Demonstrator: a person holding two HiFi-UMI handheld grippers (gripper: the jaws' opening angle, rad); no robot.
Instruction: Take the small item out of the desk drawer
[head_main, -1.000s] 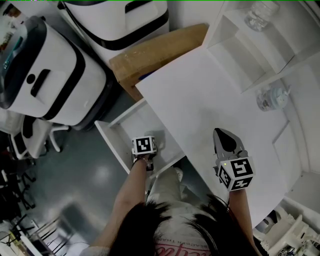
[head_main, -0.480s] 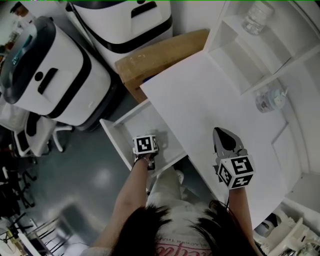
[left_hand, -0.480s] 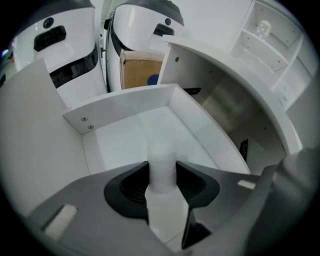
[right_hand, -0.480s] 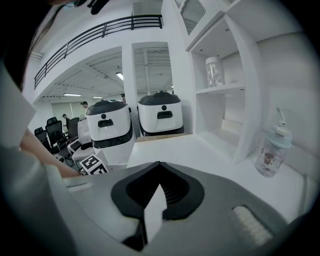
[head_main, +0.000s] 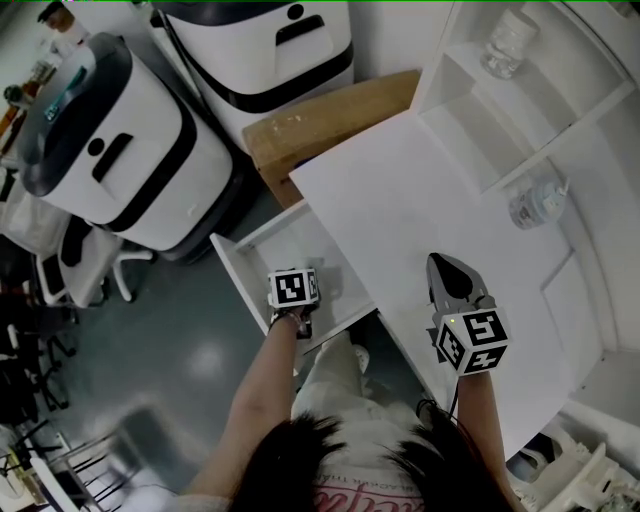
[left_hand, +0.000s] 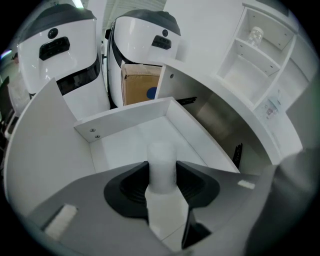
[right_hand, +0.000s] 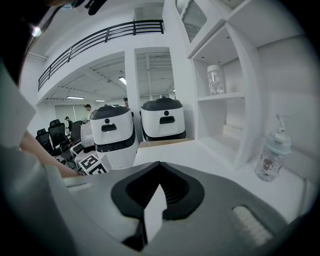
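Note:
The white desk drawer (head_main: 258, 252) stands pulled open beside the desk top (head_main: 420, 200). My left gripper (head_main: 293, 290) hangs over its near end and points steeply down. In the left gripper view the left gripper (left_hand: 161, 182) is shut on a small white bottle (left_hand: 161, 152), which is upright between the dark pads and held above the bare drawer floor (left_hand: 125, 140). My right gripper (head_main: 452, 275) hovers over the desk top. In the right gripper view the right gripper (right_hand: 157, 167) has its tips together and holds nothing.
Two big white machines (head_main: 110, 160) (head_main: 260, 40) and a cardboard box (head_main: 320, 110) stand beyond the drawer. A white shelf unit (head_main: 480, 130) on the desk holds a clear jar (head_main: 505, 40). A pump bottle (head_main: 535, 200) stands at the desk's right. Office chairs (head_main: 70, 270) are at the left.
The left gripper has risen a little over the drawer with the bottle in it. The right gripper has lifted slightly. The head view has drifted, shifting the scene rightward.

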